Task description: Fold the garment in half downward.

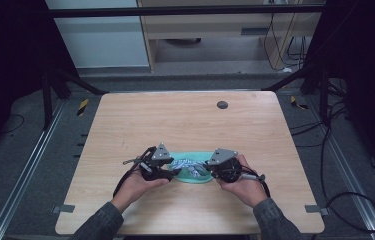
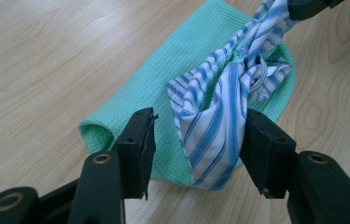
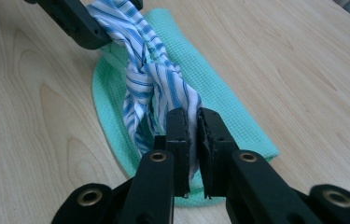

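Two ends: striped cloth (image 3: 156, 88) pinched by right gripper (image 3: 192, 135), loose btwn left gripper (image 2: 198, 135) jaws.

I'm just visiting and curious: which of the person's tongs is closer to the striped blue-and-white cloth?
Right. The right tongs are shut on one end of the striped cloth. The left tongs stand open around its other end, one pad beside it, not gripping.
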`<action>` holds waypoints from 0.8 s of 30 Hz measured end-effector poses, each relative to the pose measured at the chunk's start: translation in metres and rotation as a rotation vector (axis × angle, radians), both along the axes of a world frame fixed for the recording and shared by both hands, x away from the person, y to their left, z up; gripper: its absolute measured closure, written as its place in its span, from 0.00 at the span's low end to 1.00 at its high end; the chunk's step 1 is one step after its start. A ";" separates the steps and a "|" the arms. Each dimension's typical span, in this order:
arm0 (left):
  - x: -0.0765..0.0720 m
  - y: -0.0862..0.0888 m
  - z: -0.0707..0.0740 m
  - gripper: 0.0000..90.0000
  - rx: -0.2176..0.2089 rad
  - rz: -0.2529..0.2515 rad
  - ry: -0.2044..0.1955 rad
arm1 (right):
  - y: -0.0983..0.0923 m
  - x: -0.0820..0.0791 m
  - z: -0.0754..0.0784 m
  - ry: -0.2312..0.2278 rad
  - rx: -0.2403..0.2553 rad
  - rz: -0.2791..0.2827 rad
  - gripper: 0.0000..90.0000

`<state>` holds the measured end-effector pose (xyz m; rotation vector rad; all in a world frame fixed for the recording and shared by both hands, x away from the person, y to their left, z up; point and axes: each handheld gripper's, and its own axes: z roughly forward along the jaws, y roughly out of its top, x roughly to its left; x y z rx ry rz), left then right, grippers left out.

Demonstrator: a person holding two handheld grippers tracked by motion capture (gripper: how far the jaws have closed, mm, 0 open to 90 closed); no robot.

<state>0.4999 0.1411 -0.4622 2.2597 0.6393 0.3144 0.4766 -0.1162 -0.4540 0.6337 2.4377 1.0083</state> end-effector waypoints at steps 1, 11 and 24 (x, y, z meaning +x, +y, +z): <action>0.000 0.000 0.000 0.53 0.002 -0.004 0.001 | 0.000 -0.001 -0.001 -0.001 -0.001 0.004 0.92; -0.006 0.005 0.004 0.56 -0.006 -0.033 0.004 | -0.002 -0.007 -0.005 0.007 -0.001 0.010 0.93; -0.011 0.004 0.000 0.74 0.015 -0.064 0.000 | 0.001 -0.014 -0.008 0.007 -0.011 0.032 0.93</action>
